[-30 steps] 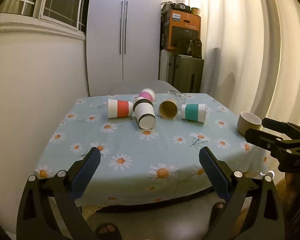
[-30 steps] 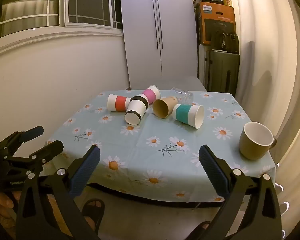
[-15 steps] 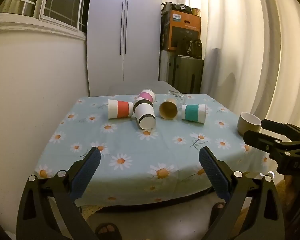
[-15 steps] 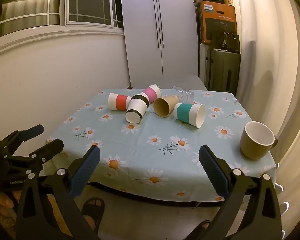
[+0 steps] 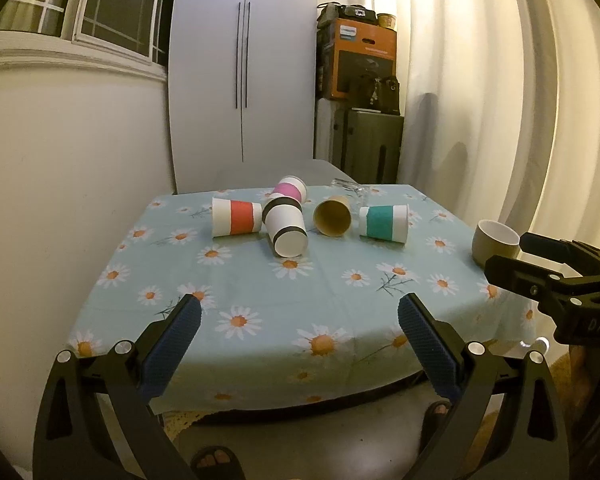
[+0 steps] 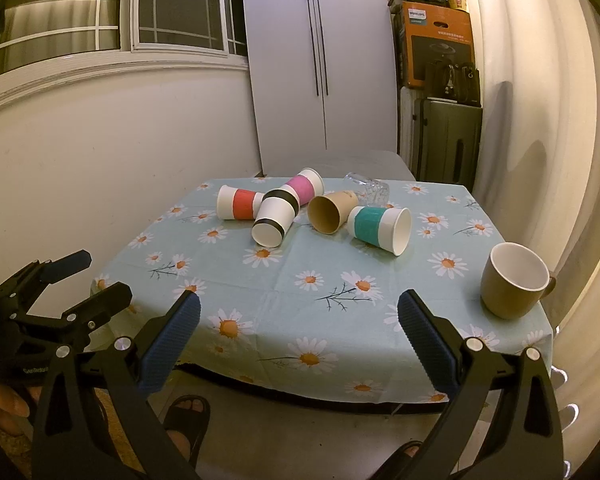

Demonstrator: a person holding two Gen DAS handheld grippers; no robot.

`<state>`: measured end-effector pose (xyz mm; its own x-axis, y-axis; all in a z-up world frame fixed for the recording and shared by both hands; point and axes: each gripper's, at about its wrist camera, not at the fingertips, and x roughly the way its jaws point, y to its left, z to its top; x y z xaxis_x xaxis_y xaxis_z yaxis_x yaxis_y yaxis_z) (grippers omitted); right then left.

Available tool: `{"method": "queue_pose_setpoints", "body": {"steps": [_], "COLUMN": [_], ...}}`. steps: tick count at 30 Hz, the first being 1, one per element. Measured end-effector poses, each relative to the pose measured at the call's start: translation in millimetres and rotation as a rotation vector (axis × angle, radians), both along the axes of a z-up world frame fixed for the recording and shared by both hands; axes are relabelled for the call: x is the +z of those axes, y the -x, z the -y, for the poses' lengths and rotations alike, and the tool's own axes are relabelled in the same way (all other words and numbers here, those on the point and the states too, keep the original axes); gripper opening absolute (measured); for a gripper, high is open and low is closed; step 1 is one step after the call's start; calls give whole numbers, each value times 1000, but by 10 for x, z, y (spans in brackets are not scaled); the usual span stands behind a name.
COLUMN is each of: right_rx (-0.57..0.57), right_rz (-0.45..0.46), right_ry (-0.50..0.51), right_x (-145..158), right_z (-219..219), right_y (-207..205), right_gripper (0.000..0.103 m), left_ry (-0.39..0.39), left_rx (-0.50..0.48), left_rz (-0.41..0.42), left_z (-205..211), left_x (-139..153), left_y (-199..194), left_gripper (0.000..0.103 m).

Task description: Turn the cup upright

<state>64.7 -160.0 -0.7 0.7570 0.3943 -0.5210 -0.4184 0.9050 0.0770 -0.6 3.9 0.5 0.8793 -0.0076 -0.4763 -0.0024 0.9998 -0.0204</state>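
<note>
Lying on their sides mid-table (image 5: 260, 292) – five paper cups: red (image 5: 237, 217), black (image 5: 285, 229), pink (image 5: 289, 190), brown (image 5: 333, 216), teal (image 5: 384, 223); a mug (image 6: 514, 279) stands upright near the right edge – left gripper (image 5: 299, 318) and right gripper (image 6: 299, 317) hover short of it, fingers apart, holding nothing

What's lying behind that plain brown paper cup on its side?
A clear glass tumbler lies tipped over just behind the plain brown paper cup. The cup covers its near side, so whether they touch stays hidden.

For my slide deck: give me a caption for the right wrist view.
Open right gripper faces five tipped paper cups and an upright mug on a daisy tablecloth.
</note>
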Motion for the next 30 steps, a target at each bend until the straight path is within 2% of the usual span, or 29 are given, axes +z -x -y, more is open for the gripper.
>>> {"method": "queue_pose_setpoints", "body": {"steps": [30], "right_rx": [6], "right_rz": [-9], "right_ry": [1], "right_x": [-33], "right_z": [-2], "right_y": [-4], "right_gripper": [98], "left_ry": [-2], "left_rx": [-5], "left_rz": [-9], "left_z": [36], "left_x": [3], "left_y": [-6], "left_gripper": [96]}}
